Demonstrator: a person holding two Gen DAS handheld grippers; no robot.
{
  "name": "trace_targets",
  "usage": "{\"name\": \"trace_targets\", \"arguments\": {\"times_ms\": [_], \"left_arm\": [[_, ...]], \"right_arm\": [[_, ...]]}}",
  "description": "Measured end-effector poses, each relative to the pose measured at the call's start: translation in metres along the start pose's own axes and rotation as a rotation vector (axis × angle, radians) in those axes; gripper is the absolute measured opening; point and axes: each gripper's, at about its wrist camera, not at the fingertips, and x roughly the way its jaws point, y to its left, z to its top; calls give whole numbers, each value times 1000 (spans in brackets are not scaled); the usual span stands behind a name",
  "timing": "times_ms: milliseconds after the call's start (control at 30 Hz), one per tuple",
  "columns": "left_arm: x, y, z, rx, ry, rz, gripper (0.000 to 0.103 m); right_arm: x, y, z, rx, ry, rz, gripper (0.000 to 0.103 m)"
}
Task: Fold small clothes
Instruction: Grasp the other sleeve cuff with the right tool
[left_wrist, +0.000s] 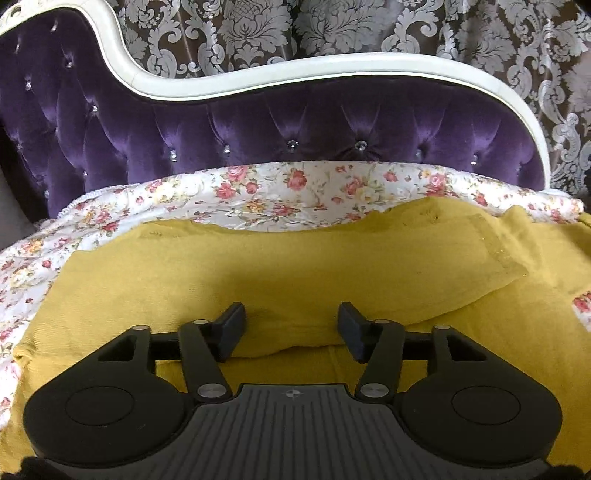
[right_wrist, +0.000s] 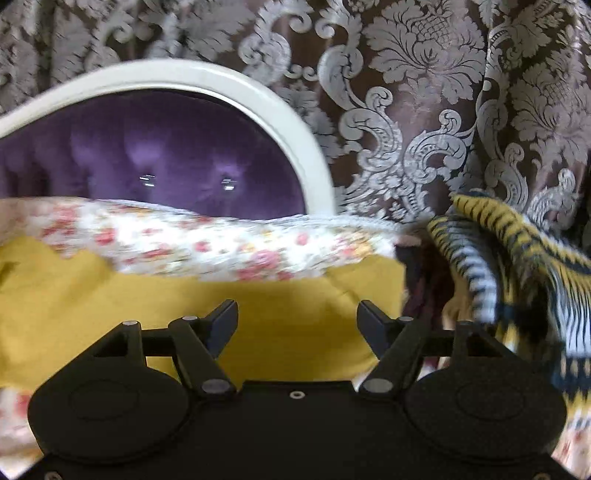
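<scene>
A mustard-yellow knit garment (left_wrist: 258, 269) lies flat on a floral bedspread (left_wrist: 258, 188), with one sleeve (left_wrist: 461, 258) folded across its body. My left gripper (left_wrist: 291, 325) is open and empty, its fingers low over the near fold of the garment. The same yellow garment (right_wrist: 295, 295) shows in the right wrist view, which is blurred. My right gripper (right_wrist: 297, 321) is open and empty above the garment near its right edge.
A purple tufted headboard (left_wrist: 258, 125) with a white frame stands behind the bedspread. A damask curtain (right_wrist: 424, 110) hangs behind it. A pile of yellow, black and white patterned knitwear (right_wrist: 517, 277) lies to the right of the garment.
</scene>
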Motion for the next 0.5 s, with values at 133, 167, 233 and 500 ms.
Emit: {"name": "trace_targets", "arguments": {"times_ms": [133,167,233,500], "left_arm": [[2,-5,-1,29,9,-26,74],[2,-7,-1,37,10,-23,75],[3,-7,-2,36,11,-27,76],[4,-6,-3,22,9,-38,78]], "right_arm": [[34,-5,5,-21,15,-53,65],[42,-6,6,-24,21,-59,62],[59,-8,9,-37,42,-78,61],[87,-23,14,-15,86,-76,45]]}}
